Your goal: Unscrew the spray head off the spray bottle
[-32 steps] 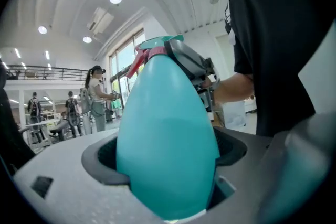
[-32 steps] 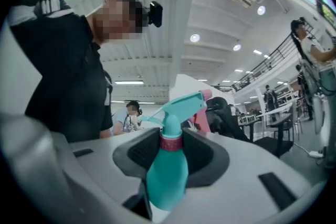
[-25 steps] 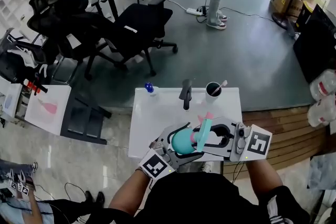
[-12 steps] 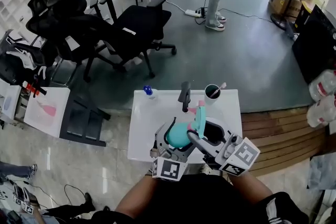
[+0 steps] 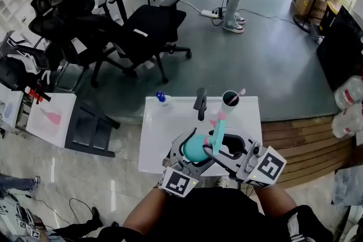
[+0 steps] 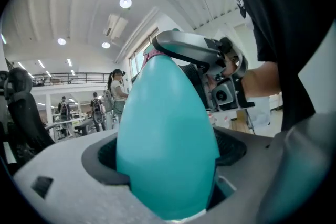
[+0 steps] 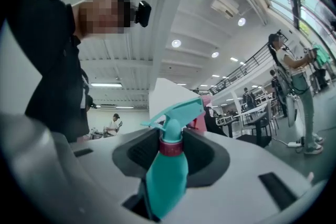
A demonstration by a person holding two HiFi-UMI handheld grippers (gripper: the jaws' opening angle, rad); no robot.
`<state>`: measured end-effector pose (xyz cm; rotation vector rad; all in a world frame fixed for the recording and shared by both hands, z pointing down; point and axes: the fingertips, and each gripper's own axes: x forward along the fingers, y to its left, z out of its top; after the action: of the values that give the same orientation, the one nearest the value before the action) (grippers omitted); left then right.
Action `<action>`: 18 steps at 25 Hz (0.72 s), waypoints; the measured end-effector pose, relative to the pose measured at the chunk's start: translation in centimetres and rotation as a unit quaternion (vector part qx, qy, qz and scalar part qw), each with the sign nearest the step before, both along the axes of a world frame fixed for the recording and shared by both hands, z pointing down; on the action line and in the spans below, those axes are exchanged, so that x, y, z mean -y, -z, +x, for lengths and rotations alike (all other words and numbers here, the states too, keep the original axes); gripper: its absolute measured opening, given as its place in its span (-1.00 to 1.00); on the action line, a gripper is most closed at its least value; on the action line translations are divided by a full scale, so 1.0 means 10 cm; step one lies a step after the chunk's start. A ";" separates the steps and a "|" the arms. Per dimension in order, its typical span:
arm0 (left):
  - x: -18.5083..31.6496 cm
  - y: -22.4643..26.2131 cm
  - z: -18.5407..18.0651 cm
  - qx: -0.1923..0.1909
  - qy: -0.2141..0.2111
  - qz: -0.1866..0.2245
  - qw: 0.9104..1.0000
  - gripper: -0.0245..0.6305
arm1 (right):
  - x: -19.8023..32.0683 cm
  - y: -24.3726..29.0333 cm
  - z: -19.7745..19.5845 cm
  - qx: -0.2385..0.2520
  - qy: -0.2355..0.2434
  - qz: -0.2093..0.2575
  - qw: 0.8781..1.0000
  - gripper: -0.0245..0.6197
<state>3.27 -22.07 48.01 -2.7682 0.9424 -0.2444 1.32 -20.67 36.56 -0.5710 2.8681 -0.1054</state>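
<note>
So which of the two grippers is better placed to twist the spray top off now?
Probably the right gripper: its jaws are closing on the pink collar just under the spray head, ready to turn it. The left gripper is clamped round the bottle body, best kept as the anchor.

The spray bottle is smooth teal plastic with a soft sheen, and its spray head looks alike. My left gripper is matt grey plastic.
</note>
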 end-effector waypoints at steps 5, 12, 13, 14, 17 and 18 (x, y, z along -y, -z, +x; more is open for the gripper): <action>-0.33 0.13 0.16 -0.020 -0.150 -0.009 0.988 0.50 | -0.32 0.01 0.00 -0.054 0.126 0.033 0.990 -0.48; -0.31 0.20 0.18 -0.022 -0.147 -0.010 0.989 0.50 | -0.36 0.06 0.02 -0.069 0.156 0.064 0.983 -0.43; -0.26 0.17 0.17 -0.019 -0.128 -0.011 0.992 0.50 | -0.32 0.06 0.01 -0.060 0.140 0.057 0.987 -0.32; -0.20 0.13 0.16 -0.012 -0.106 -0.012 0.994 0.50 | -0.27 0.05 0.02 -0.048 0.121 0.048 0.990 -0.24; -0.01 -0.02 0.05 0.013 -0.033 -0.016 0.999 0.50 | -0.06 0.00 0.11 -0.010 0.041 0.024 0.999 -0.24; 0.05 -0.08 0.00 0.019 -0.005 -0.017 1.000 0.50 | 0.01 -0.05 0.13 -0.001 0.013 0.007 1.000 -0.24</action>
<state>3.27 -22.57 48.79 -2.7891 0.9224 -0.3126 2.63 -20.72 37.04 -0.5319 2.8769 -0.0874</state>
